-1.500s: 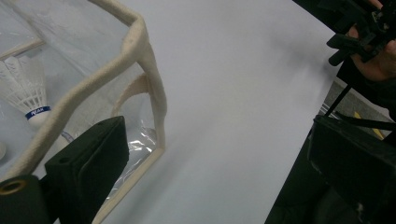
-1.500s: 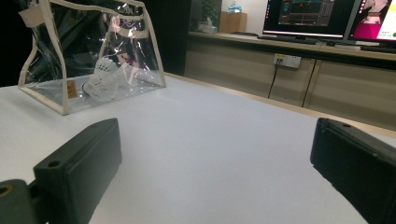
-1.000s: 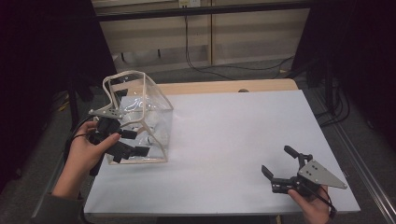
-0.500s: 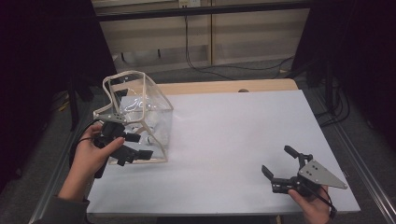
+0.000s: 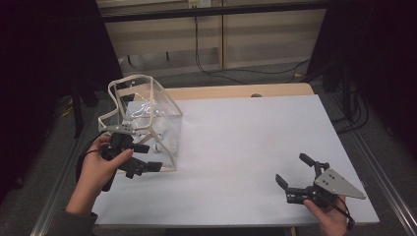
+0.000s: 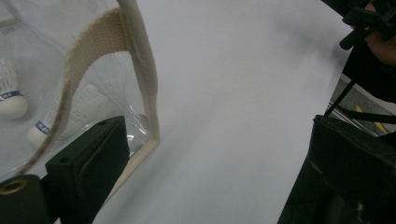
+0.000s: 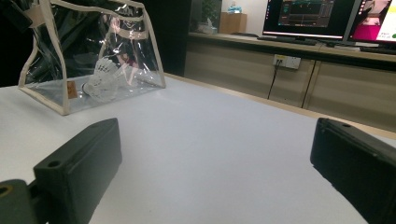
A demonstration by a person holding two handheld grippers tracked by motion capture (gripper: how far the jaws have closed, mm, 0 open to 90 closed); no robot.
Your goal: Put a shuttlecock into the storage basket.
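Observation:
A clear plastic bag (image 5: 162, 115) with beige trim stands at the table's left, and white shuttlecocks (image 6: 11, 98) lie inside it. My left gripper (image 5: 149, 157) is open at the bag's near front corner, and nothing sits between its jaws. In the left gripper view the bag's trim corner (image 6: 148, 126) and a woven strap (image 6: 88, 46) lie just past the left jaw. My right gripper (image 5: 293, 169) is open low over the table's front right, far from the bag (image 7: 93, 51), holding nothing. It looks toward a shuttlecock (image 7: 105, 77) in the bag.
The white table top (image 5: 255, 132) stretches between the two grippers. A wooden strip (image 5: 236, 91) runs along its far edge, with cabinets and cables behind. Monitors (image 7: 308, 18) stand on a counter in the right gripper view.
My left gripper has drawn back a little toward the person, along the bag's front side to its near corner. The right gripper has stayed where it was.

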